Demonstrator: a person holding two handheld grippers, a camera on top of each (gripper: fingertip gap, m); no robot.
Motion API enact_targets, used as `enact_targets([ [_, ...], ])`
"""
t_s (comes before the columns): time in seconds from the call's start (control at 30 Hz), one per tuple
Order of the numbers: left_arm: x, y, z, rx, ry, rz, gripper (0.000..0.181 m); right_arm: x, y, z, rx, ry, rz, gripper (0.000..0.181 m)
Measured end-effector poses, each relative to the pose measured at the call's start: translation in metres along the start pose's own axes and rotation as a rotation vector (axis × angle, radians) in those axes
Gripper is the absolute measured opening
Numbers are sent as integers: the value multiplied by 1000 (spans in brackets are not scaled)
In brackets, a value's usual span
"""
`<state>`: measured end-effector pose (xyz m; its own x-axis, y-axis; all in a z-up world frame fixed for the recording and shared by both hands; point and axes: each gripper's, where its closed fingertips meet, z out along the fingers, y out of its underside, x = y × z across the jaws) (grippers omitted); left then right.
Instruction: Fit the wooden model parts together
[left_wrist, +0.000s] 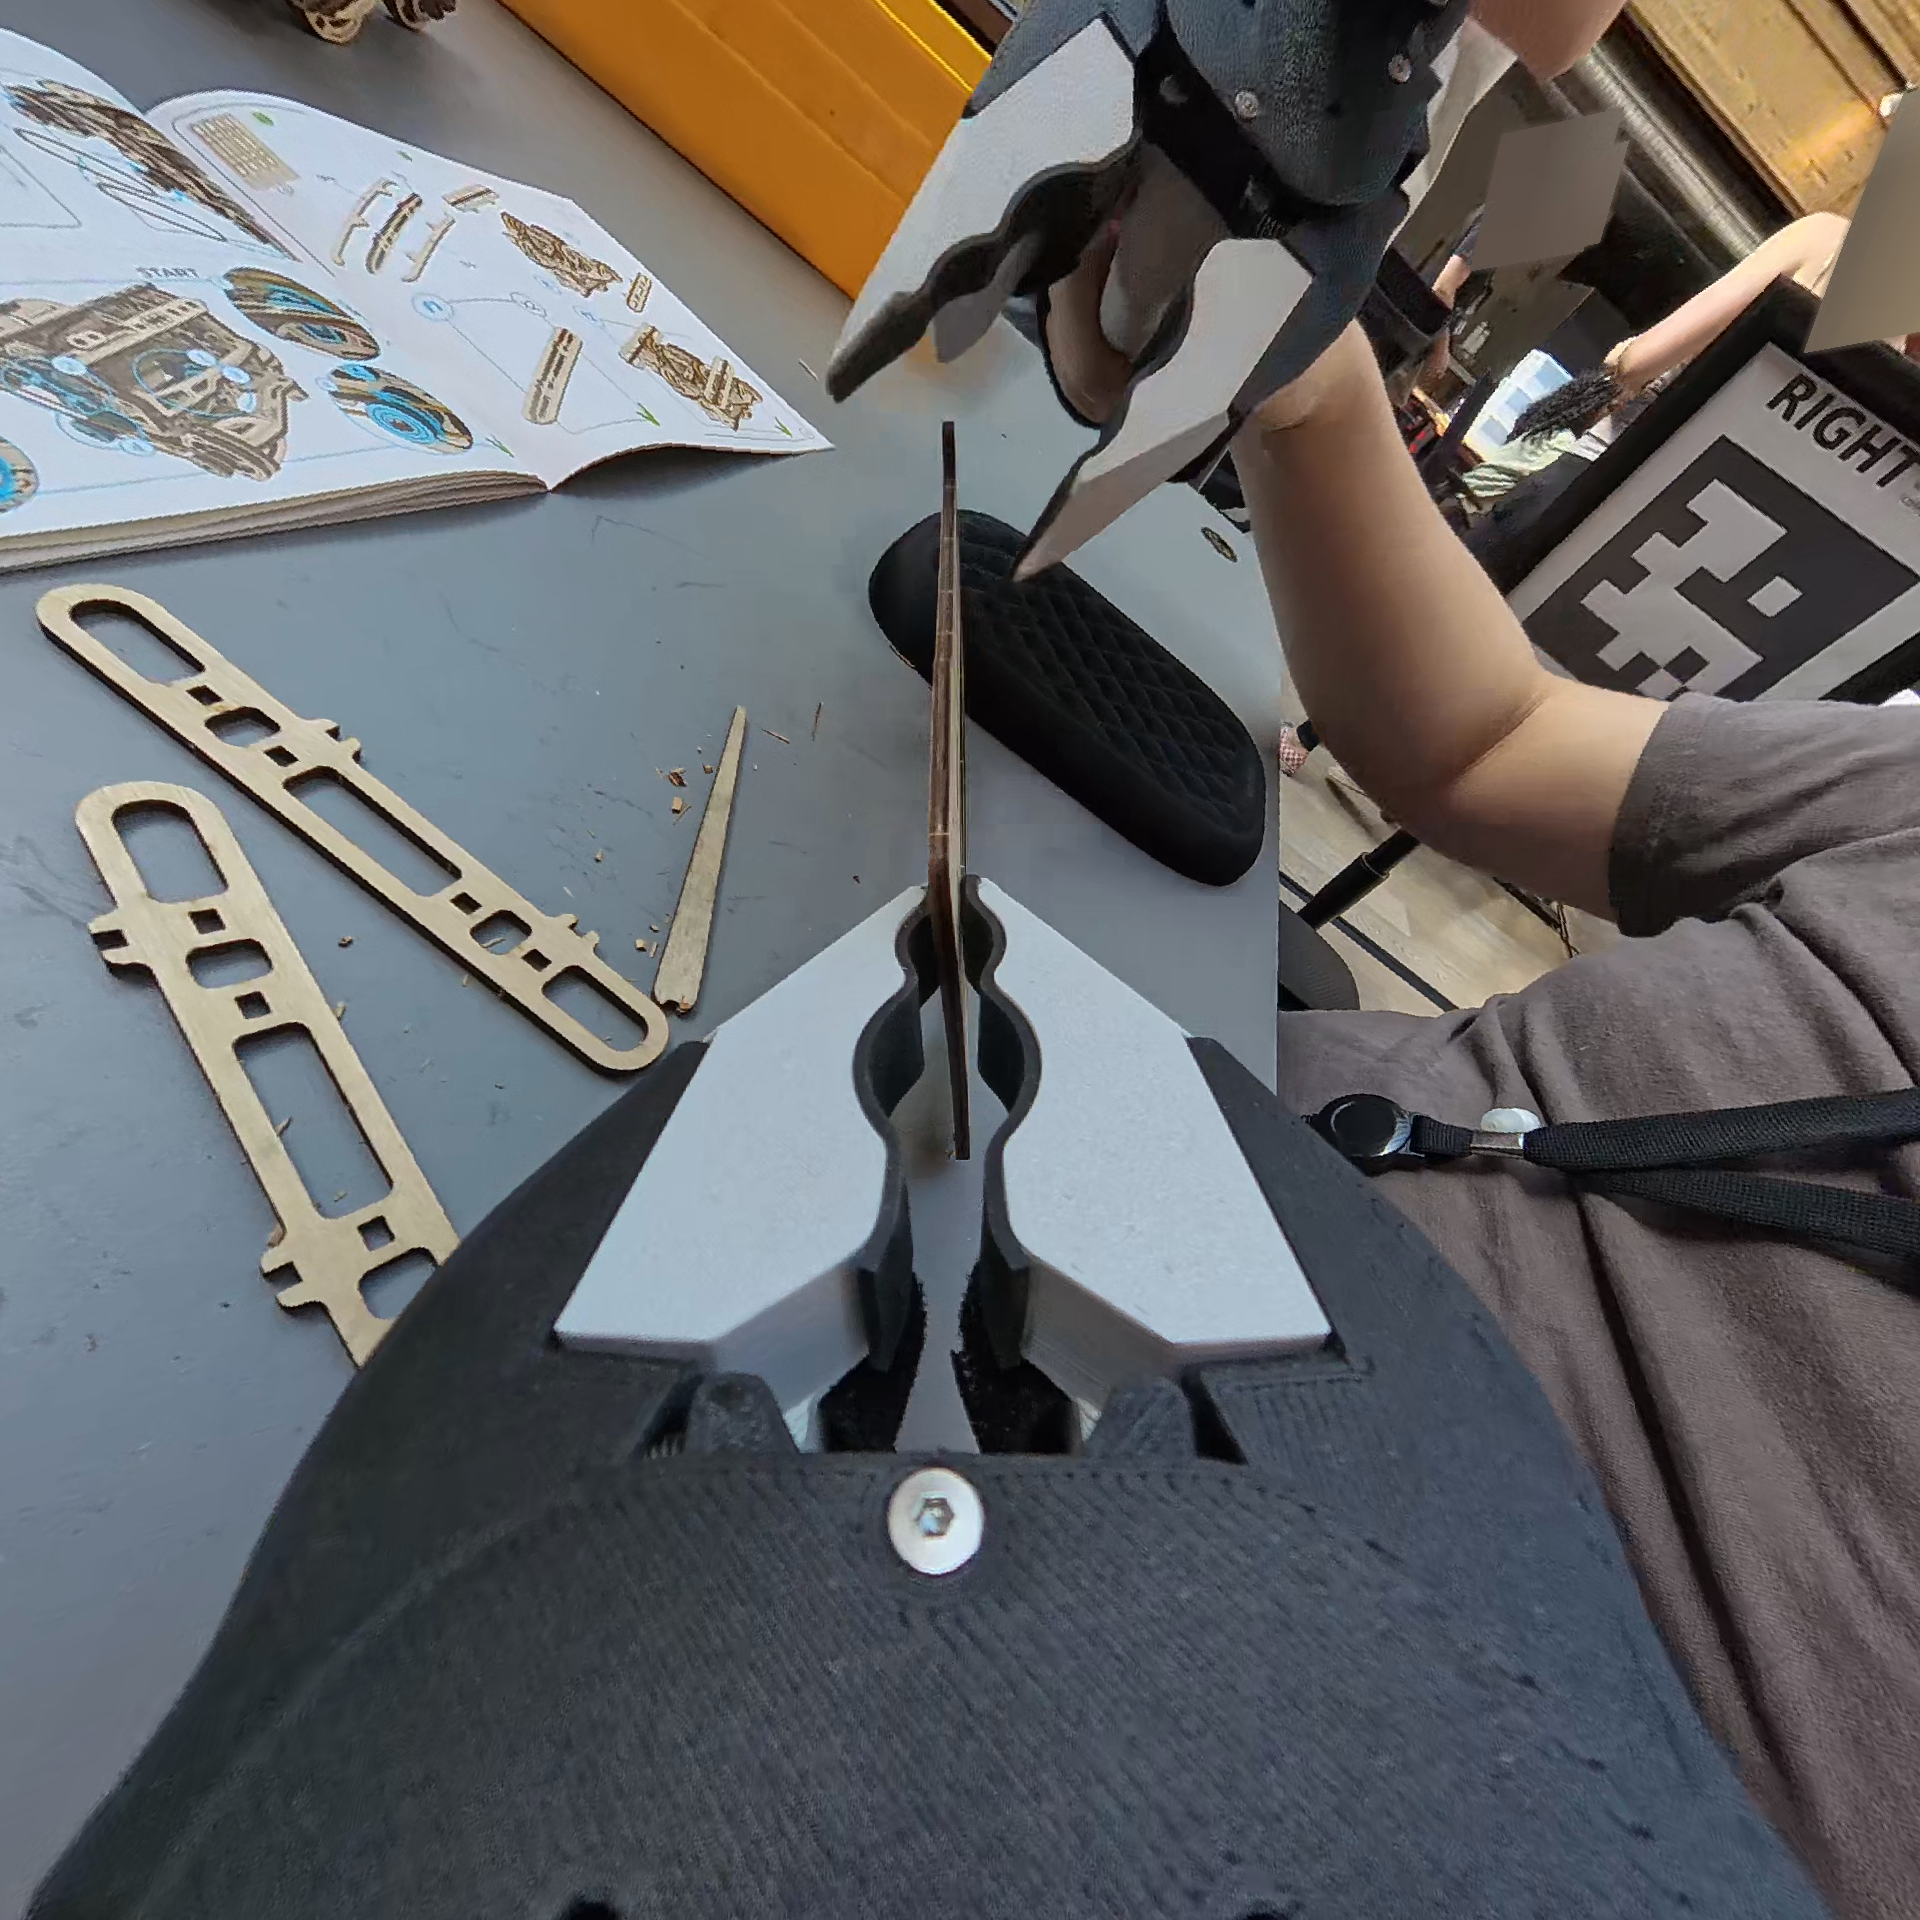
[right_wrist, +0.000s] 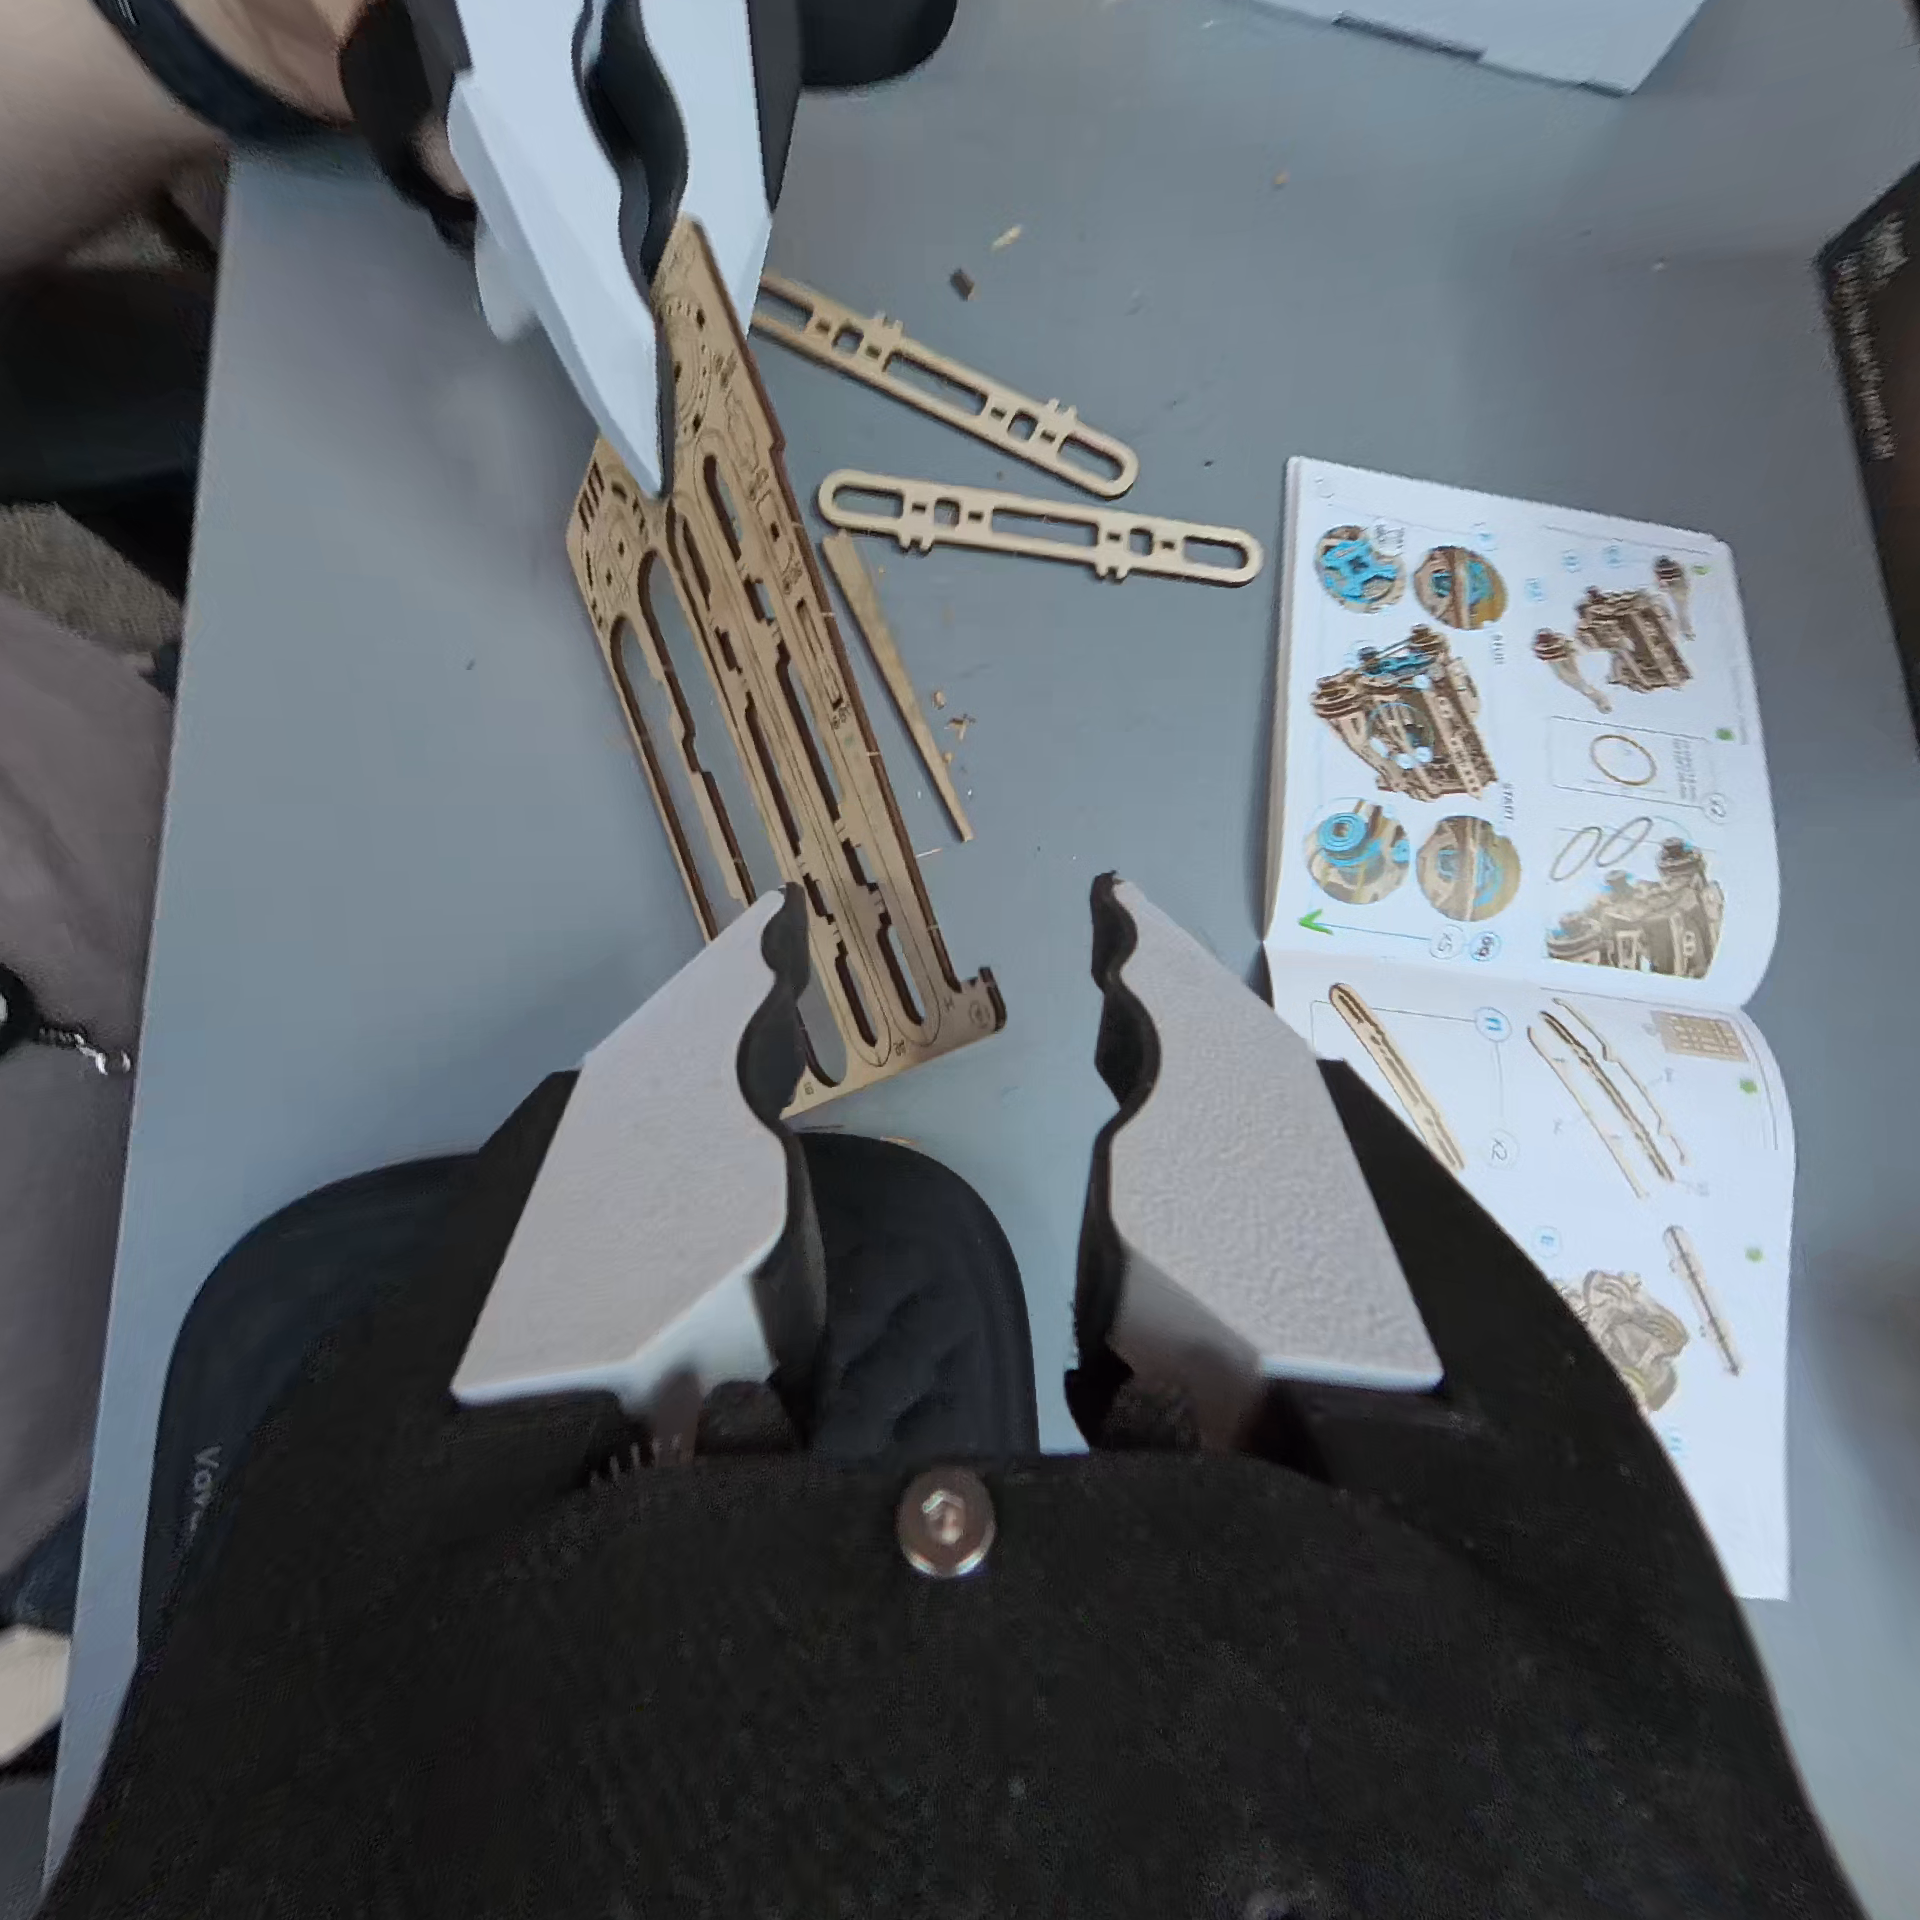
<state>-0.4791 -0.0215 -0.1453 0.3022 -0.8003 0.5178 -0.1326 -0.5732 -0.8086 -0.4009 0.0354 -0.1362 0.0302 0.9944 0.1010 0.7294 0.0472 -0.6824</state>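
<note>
The left gripper (left_wrist: 943, 914) pinches the wooden sheet (right_wrist: 769, 727) on edge, its long side pointing to 12 o'clock. The right gripper (right_wrist: 945, 914) is wide open, holding nothing.

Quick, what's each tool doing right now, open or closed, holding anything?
Left tool: closed on the wooden parts sheet, held on edge.
Right tool: open, holding nothing, its tips near the sheet's end.

Lettered marker board (left_wrist: 1704, 561), printed instruction booklet (left_wrist: 416, 312)
</note>
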Motion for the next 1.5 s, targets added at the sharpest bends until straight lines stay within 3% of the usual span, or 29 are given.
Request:
enact_targets([
  [0.03,-1,-1,-1,6,-7,4,0,6,-4,-11,115,25,82,55],
  [0.1,0,1,1,-7,2,-2,0,11,-5,-29,319,-5,260,49],
  [0.13,0,2,3,-23,6,-3,0,9,1,-30,351,-48,336,47],
  [0.23,-2,1,4,-21,-3,7,0,1,29,-8,220,-104,412,51],
  [0.33,-3,2,4,-28,-10,8,1,-15,29,8,171,-182,366,41],
  [0.4,-7,2,5,-33,-44,11,5,-23,20,11,203,-246,367,14],
  [0.47,-20,-3,1,-13,-134,12,22,-27,16,12,208,-314,444,7],
  [0.63,-28,-26,-34,214,-418,41,41,-38,6,7,273,-361,498,0],
  [0.77,10,-34,-48,399,-561,101,24,-36,-18,-13,447,-346,536,0],
  [0.83,42,-40,-37,483,-485,118,15,-29,-28,-20,532,-305,578,0],
  [0.9,53,-36,-15,450,-410,66,16,-25,-35,-25,609,-291,643,0],
  [1.0,35,-30,-3,418,-382,-72,26,-33,-40,-29,657,-341,702,0],
  [1.13,28,-29,8,503,-160,-335,50,-47,-41,-33,700,-318,726,0],
  [1.2,36,-30,19,539,-40,-377,53,-56,-45,-36,732,-359,750,0],
  [1.23,43,-36,21,583,24,-377,52,-61,-47,-35,740,-371,759,0],
  [1.37,62,-40,27,593,153,-321,0,-84,-43,-18,668,-433,773,0],
  [1.43,66,-32,32,513,141,-289,0,-100,-38,-13,603,-495,760,1],
  [1.5,62,-23,33,445,87,-271,0,-98,-28,-10,531,-455,735,22],
])
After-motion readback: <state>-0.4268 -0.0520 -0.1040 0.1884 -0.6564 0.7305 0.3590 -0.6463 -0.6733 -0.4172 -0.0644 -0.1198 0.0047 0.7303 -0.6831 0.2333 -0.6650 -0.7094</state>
